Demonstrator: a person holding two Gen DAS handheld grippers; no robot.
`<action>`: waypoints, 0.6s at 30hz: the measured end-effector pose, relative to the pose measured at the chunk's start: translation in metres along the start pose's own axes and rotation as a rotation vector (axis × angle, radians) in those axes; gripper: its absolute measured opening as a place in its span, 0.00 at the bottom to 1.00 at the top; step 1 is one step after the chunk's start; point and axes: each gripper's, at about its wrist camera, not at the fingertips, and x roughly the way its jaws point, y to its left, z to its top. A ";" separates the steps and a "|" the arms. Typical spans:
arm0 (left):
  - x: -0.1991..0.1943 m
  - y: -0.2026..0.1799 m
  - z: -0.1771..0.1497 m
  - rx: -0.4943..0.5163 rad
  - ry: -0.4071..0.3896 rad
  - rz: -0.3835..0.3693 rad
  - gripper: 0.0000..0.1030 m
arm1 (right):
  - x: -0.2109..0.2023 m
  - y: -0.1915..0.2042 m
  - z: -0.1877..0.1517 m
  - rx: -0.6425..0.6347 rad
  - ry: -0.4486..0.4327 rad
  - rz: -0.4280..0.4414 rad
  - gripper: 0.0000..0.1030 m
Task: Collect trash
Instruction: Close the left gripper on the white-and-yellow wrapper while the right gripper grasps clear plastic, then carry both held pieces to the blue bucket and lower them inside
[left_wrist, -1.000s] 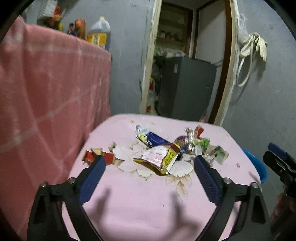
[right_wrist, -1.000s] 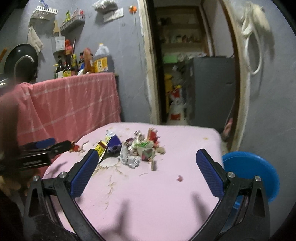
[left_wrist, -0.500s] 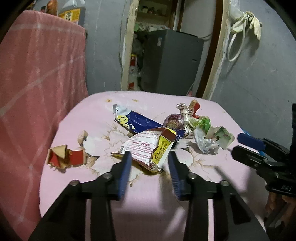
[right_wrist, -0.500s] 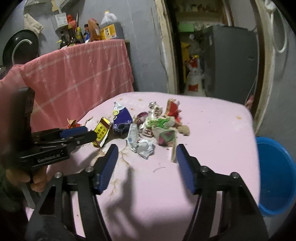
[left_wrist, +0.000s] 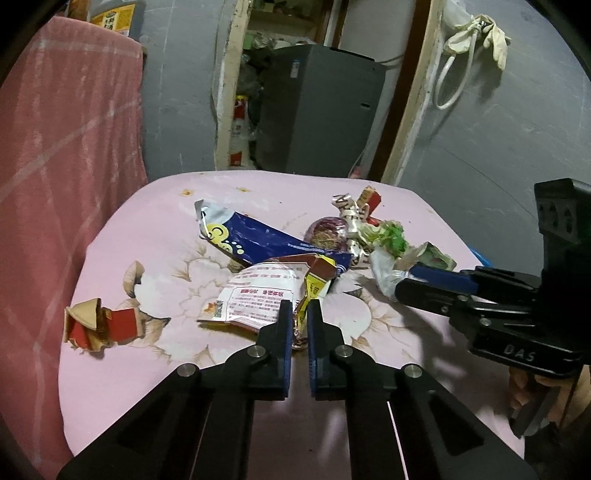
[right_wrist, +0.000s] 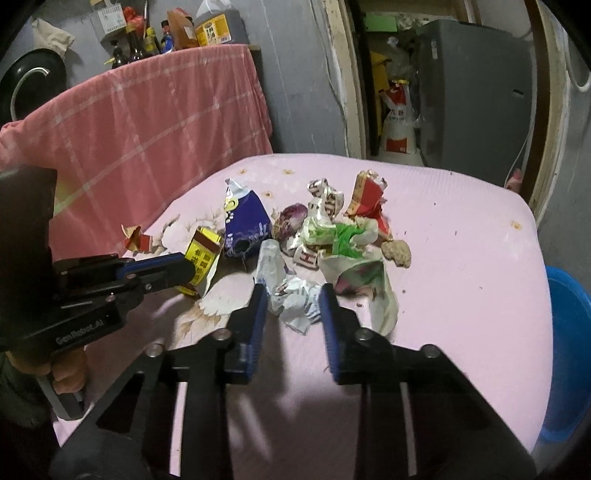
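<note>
Trash pile sits mid-frame on the pink table. Left gripper has just been closing and now pinches the yellow-edged wrapper; right gripper has been closing too, its pads astride a crumpled white wrapper, contact unclear. Best to confirm each pinch, lift slowly, then carry to the blue tub at right.

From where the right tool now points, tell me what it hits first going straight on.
The crumpled white wrapper, already between the right tool's fingers as they have just been closing. Beyond it likely the green-and-white wrapper; depth is uncertain.
</note>
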 end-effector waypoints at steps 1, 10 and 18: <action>0.000 -0.001 0.000 0.001 0.001 0.000 0.04 | -0.001 0.000 -0.001 -0.001 0.002 0.000 0.24; -0.012 -0.010 -0.006 0.002 -0.041 -0.002 0.03 | -0.018 0.005 -0.009 0.017 -0.035 0.024 0.18; -0.040 -0.038 -0.011 0.042 -0.161 0.028 0.03 | -0.062 0.005 -0.018 0.030 -0.182 0.014 0.17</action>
